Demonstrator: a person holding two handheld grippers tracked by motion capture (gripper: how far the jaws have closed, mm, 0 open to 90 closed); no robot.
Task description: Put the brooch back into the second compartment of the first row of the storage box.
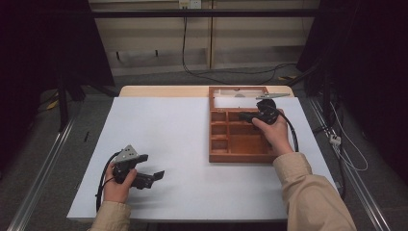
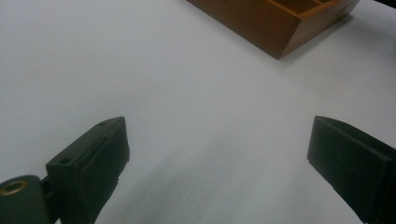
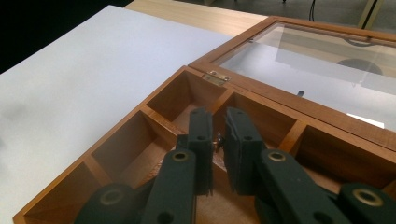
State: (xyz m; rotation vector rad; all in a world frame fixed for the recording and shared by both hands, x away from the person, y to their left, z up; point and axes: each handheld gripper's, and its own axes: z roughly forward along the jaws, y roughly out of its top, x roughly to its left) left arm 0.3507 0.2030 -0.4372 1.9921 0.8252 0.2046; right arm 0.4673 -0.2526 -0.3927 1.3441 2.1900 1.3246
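A wooden box (image 1: 219, 155) with several compartments sits on the white table top (image 1: 192, 144), right of the middle; its glass lid (image 1: 238, 100) lies open behind it. My right gripper (image 1: 242, 116) hovers over the back compartments (image 3: 140, 140), its jaws almost together (image 3: 218, 140) on a small shiny metal piece (image 3: 218, 138) in the narrow gap. My left gripper (image 1: 151, 166) rests low near the front left of the table. Its jaws stand wide apart (image 2: 219, 140) over bare white surface with nothing between them. A corner of the box (image 2: 280, 32) lies far ahead of it.
The white sheet covers a pale wooden table whose back edge (image 1: 163, 90) is bare. Cables (image 1: 231, 72) run across the floor behind, and dark stands flank both sides. A brass hinge (image 3: 215, 77) joins lid and box.
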